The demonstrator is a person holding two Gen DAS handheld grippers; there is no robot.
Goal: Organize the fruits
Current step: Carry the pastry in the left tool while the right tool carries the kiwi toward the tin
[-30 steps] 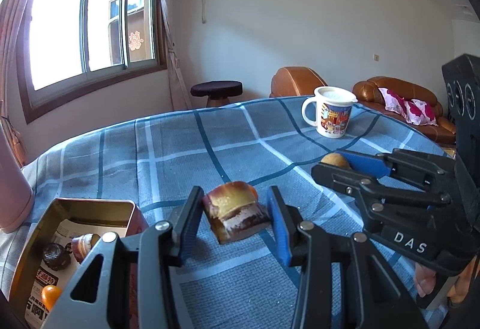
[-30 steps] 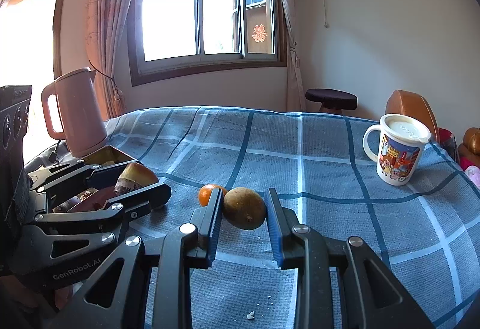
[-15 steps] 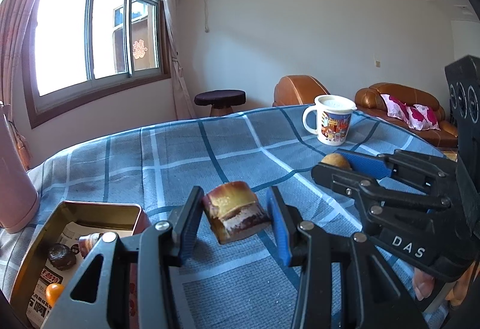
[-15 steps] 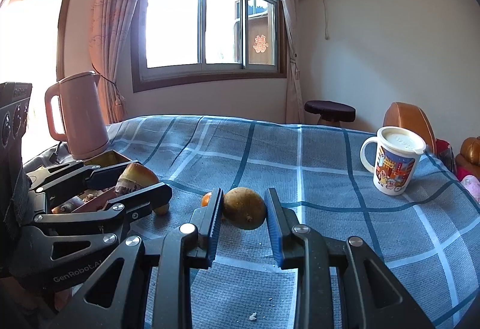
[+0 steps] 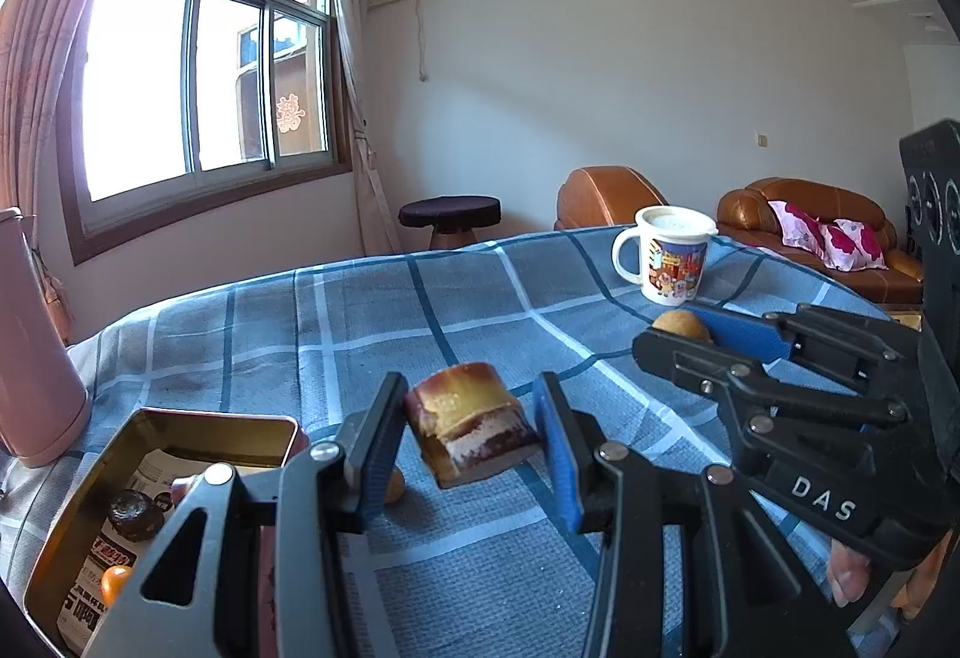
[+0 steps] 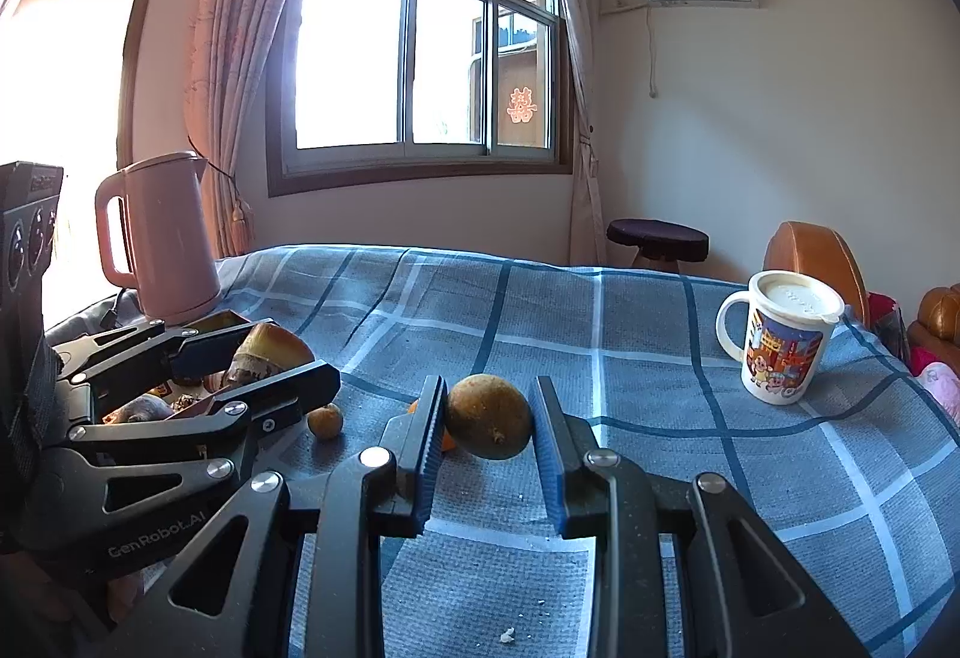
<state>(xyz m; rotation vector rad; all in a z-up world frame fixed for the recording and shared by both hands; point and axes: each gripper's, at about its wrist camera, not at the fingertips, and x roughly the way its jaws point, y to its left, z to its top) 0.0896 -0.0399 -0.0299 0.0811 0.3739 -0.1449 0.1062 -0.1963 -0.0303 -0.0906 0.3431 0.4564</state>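
Note:
My left gripper [image 5: 471, 433] is shut on a chunk of yellow-brown fruit [image 5: 471, 424] with a pale cut face, held above the blue checked tablecloth. It also shows in the right wrist view [image 6: 270, 349]. My right gripper [image 6: 487, 421] is shut on a round brown fruit [image 6: 489, 416], seen in the left wrist view [image 5: 681, 325] too. A gold tin [image 5: 198, 427] at lower left holds a dark fruit [image 5: 135, 508] and a small orange one [image 5: 114, 583]. A small orange fruit [image 6: 324, 421] lies on the cloth, and another is half hidden behind my right gripper's left finger.
A white cartoon mug [image 6: 780, 337] with a lid stands at the right of the table. A pink kettle [image 6: 159, 238] stands at the left near the tin. A stool [image 5: 450, 217] and brown sofas [image 5: 822, 232] lie beyond the table's far edge.
Both grippers have risen a little with their fruit still held. A small orange fruit on the cloth now shows between them.

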